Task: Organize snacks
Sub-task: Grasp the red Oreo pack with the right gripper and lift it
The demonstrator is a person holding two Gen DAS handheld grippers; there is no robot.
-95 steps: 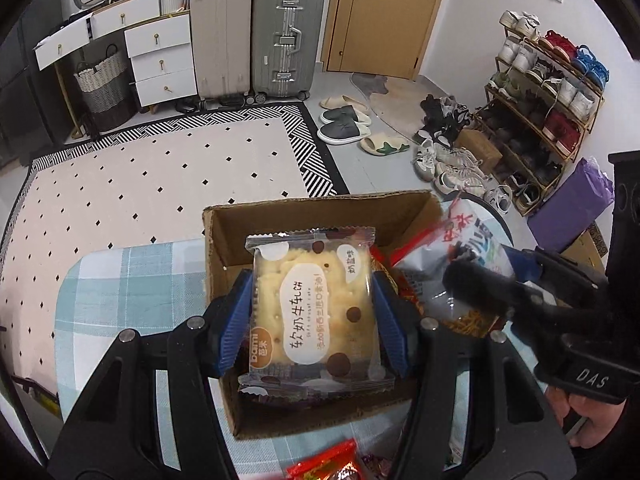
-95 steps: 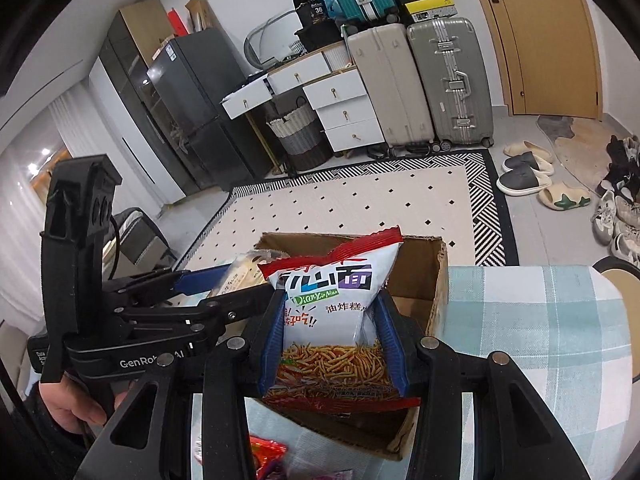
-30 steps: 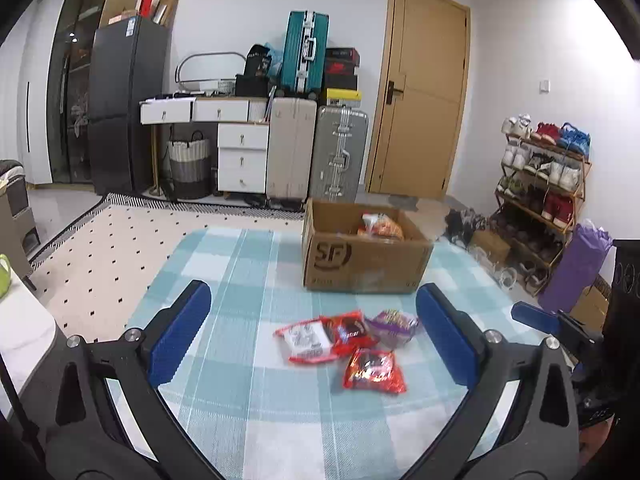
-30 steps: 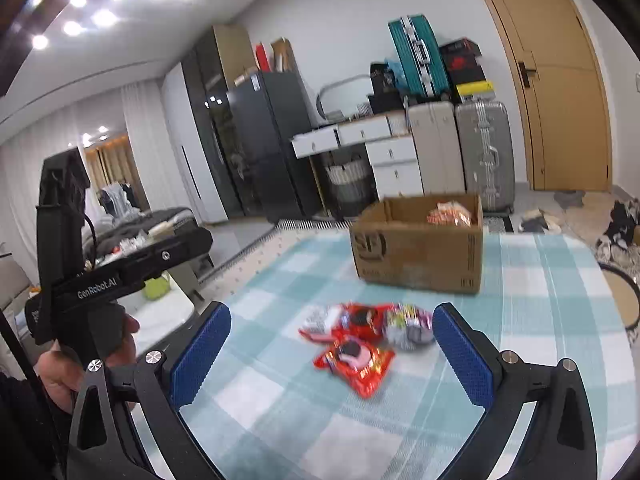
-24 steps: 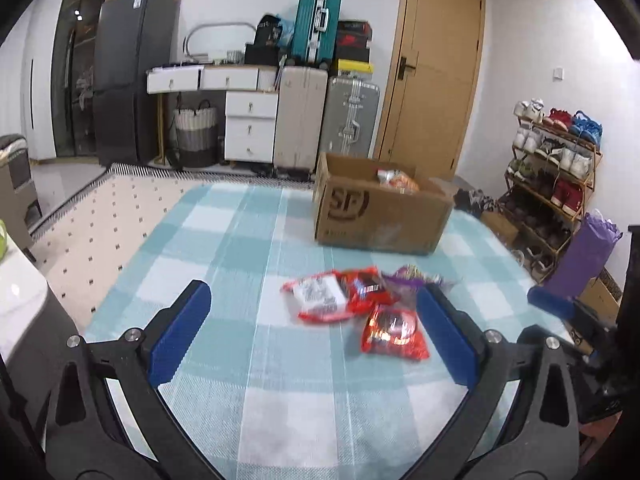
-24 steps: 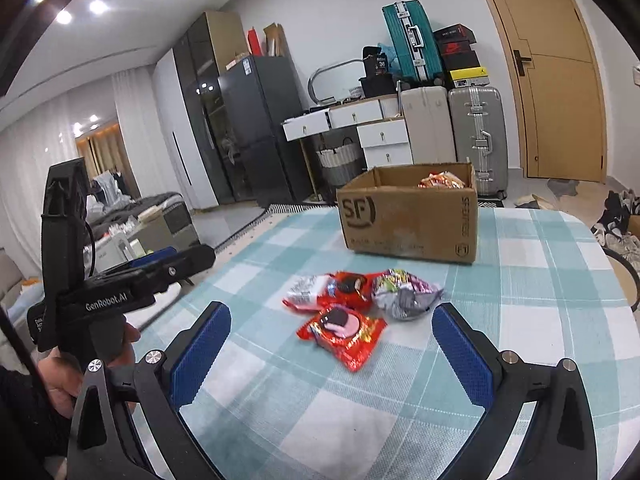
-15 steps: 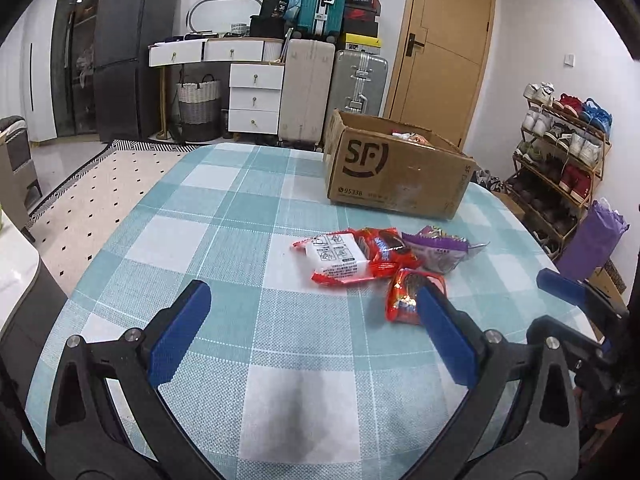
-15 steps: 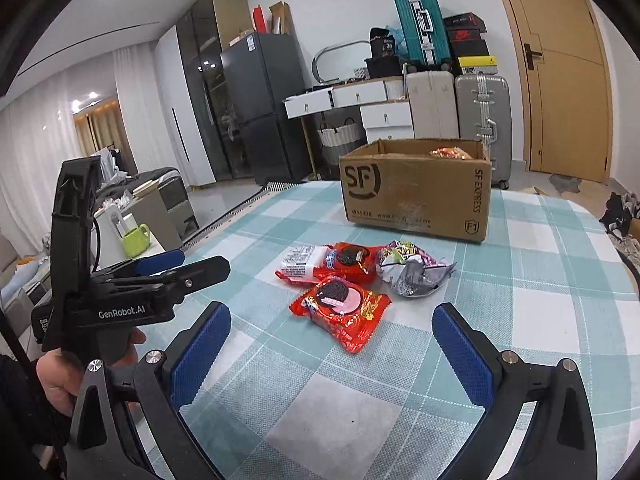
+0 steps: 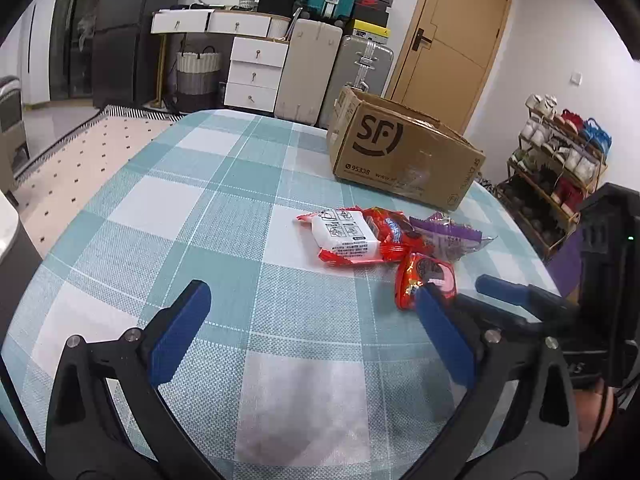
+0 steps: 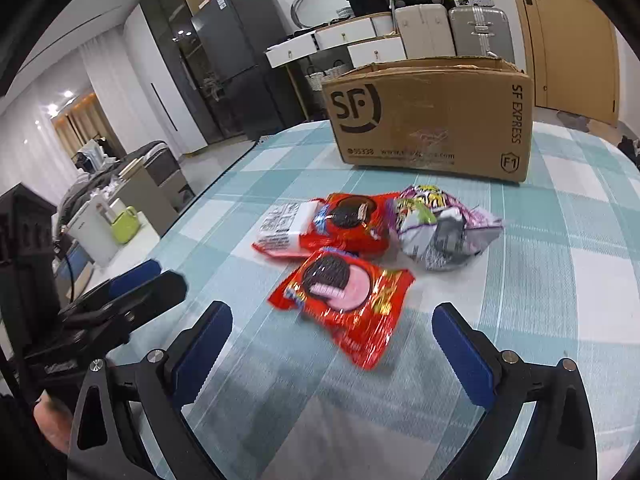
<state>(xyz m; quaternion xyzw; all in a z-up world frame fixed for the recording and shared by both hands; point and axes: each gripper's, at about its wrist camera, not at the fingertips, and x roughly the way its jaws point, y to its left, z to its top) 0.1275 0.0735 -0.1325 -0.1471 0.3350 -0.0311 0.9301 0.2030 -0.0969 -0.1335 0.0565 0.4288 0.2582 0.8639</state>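
Observation:
A brown SF cardboard box point(image 9: 404, 160) point(image 10: 432, 116) stands at the far side of the checked table. Three snack packs lie in front of it: a red cookie pack point(image 10: 344, 300) point(image 9: 424, 276) nearest, a second red pack showing its white back point(image 10: 320, 228) point(image 9: 352, 236), and a purple crinkled bag point(image 10: 444, 232) point(image 9: 448, 236). My left gripper point(image 9: 312, 332) is open and empty, low over the table, left of the packs. My right gripper point(image 10: 332, 344) is open and empty, just short of the nearest red pack.
The table carries a teal and white checked cloth point(image 9: 200, 216). Suitcases point(image 9: 312, 68), white drawers point(image 9: 252, 72) and a door point(image 9: 448, 40) stand behind the table. A shoe rack point(image 9: 560, 160) is at the right. A side table with a green mug point(image 10: 124, 224) is at the left.
Both grippers let go of their snacks into the box, opened, pulled back and dropped low over the table. In the last half second they moved closer to the three packs.

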